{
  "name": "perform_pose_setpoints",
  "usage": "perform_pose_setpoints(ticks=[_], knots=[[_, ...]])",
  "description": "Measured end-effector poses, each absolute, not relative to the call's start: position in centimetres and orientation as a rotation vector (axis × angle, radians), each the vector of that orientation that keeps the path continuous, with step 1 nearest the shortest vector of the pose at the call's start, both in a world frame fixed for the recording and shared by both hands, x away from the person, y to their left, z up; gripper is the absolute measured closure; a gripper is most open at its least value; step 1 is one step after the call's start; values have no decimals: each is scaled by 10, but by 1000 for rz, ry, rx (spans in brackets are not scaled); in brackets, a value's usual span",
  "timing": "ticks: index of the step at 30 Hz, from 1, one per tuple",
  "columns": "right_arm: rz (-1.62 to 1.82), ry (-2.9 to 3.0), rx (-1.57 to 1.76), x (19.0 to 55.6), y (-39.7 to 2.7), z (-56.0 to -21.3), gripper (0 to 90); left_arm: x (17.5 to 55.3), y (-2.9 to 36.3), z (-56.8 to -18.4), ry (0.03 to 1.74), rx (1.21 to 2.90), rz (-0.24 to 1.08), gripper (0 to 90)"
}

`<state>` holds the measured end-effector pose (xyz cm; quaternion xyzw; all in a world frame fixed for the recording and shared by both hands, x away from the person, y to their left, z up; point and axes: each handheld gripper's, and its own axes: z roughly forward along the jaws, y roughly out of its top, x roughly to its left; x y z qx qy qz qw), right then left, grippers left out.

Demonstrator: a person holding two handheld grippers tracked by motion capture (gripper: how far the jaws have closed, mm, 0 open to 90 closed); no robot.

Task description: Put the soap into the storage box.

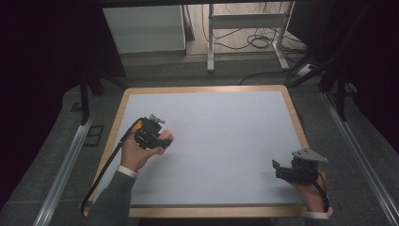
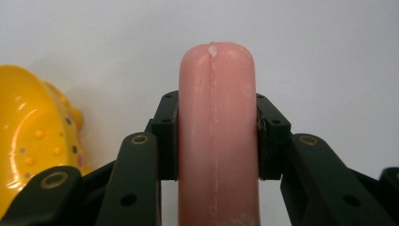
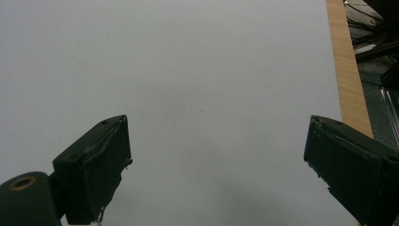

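I have pink sausage toy (image 2: pixel 217 136) clamped in left hand-held gripper (image 2: pixel 217 141); right hand-held gripper (image 3: pixel 216 169) wide open, holding nothing; placing on worktop (image 1: pixel 221 141) left.

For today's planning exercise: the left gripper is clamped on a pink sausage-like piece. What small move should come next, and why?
Probably lower the pink piece towards the white table surface before opening. The left gripper is shut on it, jaws pressing both sides, and it appears held over the mat. The right gripper is open, with bare mat between its jaws, so it has no part yet.

One pink sausage-shaped toy (image 2: pixel 217 141), one yellow spotted toy (image 2: pixel 28 136), two grippers
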<state>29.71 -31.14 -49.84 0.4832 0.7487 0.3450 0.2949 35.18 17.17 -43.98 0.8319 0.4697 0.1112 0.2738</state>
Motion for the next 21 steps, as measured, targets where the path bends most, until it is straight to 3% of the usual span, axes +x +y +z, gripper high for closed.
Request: perform_pose_setpoints(ticks=[21], knots=[[908, 2000, 1288, 297, -311, -500, 75, 364, 207, -431, 1354, 2186, 350, 601]])
